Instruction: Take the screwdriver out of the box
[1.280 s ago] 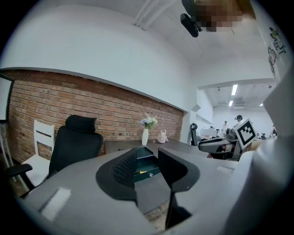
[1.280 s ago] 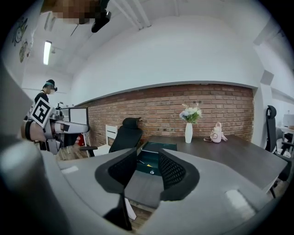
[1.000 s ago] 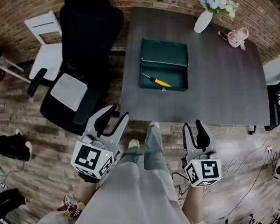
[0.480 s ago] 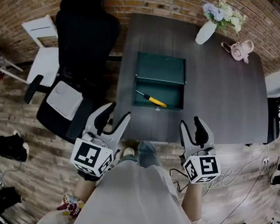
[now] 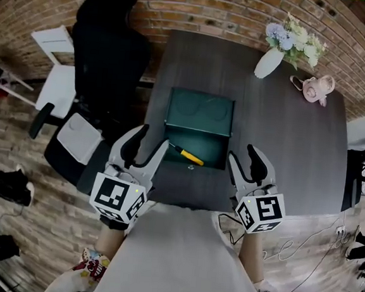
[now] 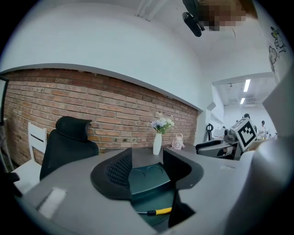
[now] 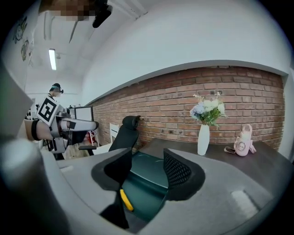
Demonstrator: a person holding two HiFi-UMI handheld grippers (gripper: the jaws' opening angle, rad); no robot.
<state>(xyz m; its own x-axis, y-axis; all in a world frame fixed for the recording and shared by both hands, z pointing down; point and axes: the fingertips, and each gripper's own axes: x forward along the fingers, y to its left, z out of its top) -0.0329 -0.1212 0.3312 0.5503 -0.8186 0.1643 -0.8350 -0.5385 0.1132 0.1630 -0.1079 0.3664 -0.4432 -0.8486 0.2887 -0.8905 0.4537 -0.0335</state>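
Observation:
A dark green box (image 5: 198, 114) lies open on the dark table (image 5: 283, 151), its lid tipped back. Inside its front part lies the screwdriver (image 5: 187, 154), with a yellow handle and a black shaft. My left gripper (image 5: 150, 142) hangs at the table's near edge, just left of the box; my right gripper (image 5: 243, 155) is just right of it. Both are open, their jaws have just been opening, and nothing is between them. In the left gripper view the screwdriver (image 6: 158, 211) and box (image 6: 147, 176) show beyond the gripper (image 6: 146, 170). The right gripper (image 7: 147, 172) view shows the yellow handle (image 7: 126, 201).
A black office chair (image 5: 107, 59) and a white chair (image 5: 55, 42) stand left of the table. A white vase of flowers (image 5: 269, 61) and a small pink object (image 5: 314, 90) sit at the table's far right corner. A brick wall runs behind.
Both grippers have come forward from over the floor up to the table's near edge, beside the box. Their jaws stand wider apart than before.

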